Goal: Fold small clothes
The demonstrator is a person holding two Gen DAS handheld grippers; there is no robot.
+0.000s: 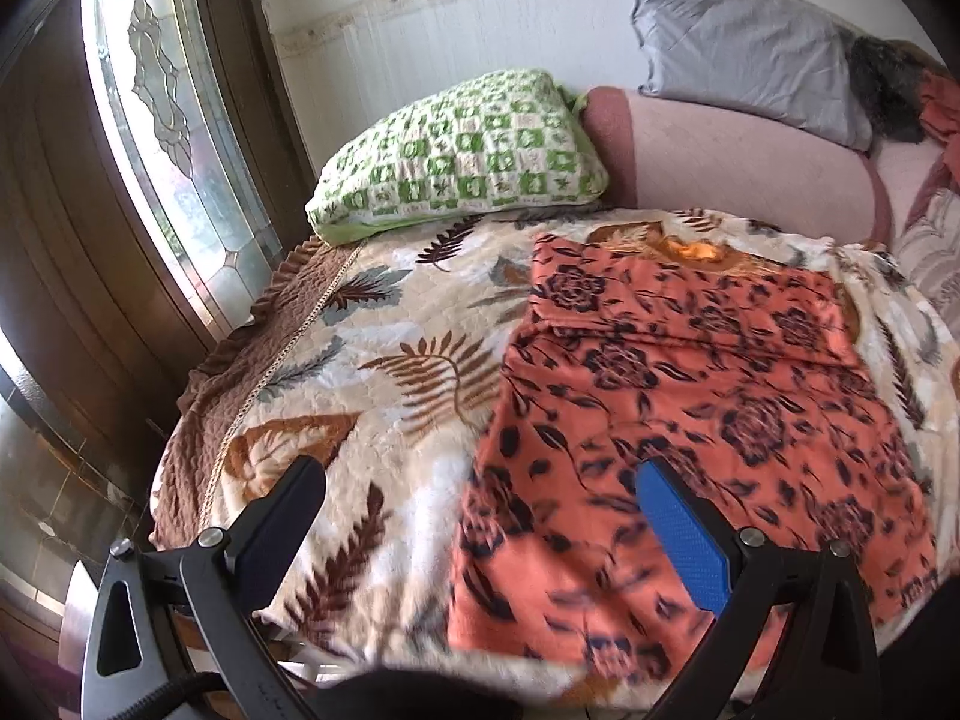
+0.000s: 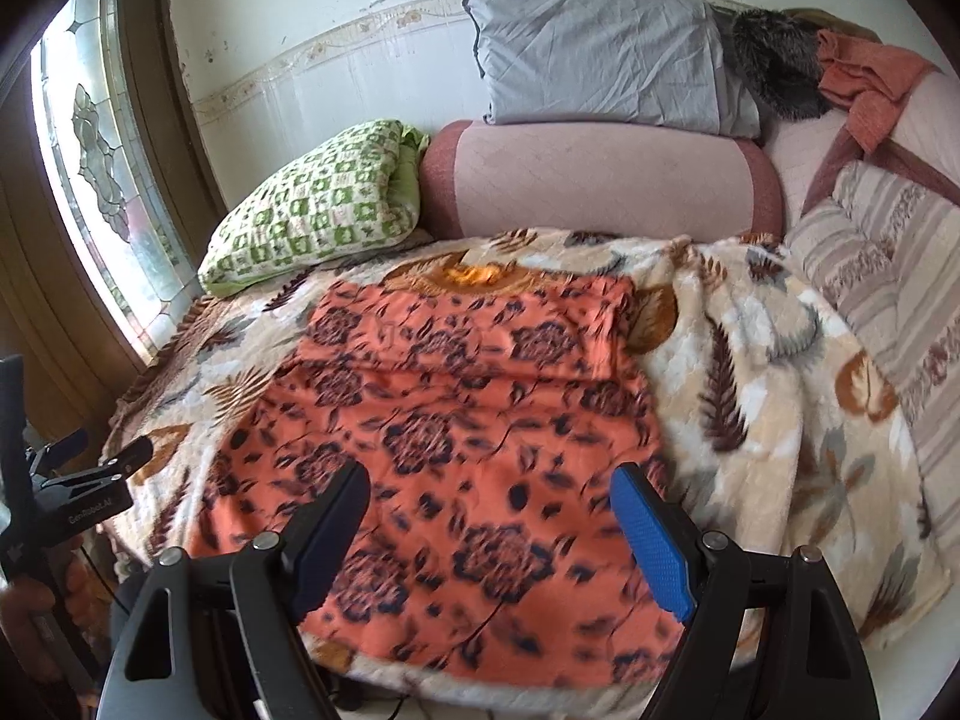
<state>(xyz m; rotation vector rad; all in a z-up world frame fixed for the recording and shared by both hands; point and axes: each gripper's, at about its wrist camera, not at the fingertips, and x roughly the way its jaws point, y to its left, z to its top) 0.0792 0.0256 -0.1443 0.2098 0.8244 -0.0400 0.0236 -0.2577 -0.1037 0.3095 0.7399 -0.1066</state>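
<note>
1. Orange fleece garment with a dark floral print (image 1: 690, 420) lies spread flat on the bed, centre to right of the left wrist view and centre of the right wrist view (image 2: 456, 450). Its far part is folded over, forming a band with a visible crease across the cloth.
2. Beneath it is a cream plush blanket printed with brown and grey leaves (image 1: 384, 372), covering the bed out to its near edge; a brown ruffled border runs along the left side.
3. Left tongs (image 1: 480, 474): spread wide, nothing between the black finger and the blue-padded finger. They hover above the garment's near left edge, with the blue pad over orange cloth and the black finger over blanket. No contact is evident.
4. Right tongs (image 2: 492, 480): spread wide, empty, poised above the near part of the garment. Whether they touch the cloth cannot be determined.
5. The left tongs also appear at the left edge of the right wrist view (image 2: 114, 462), held in a person's hand (image 2: 30, 606).
6. Upper part of both views: a green-and-white checked pillow (image 2: 312, 210) at left, a pink cylindrical bolster (image 2: 600, 180) beside it, and a grey pillow (image 2: 600, 54) above against the white wall.
7. A window with patterned glass (image 1: 162, 114) occupies the upper left.
</note>
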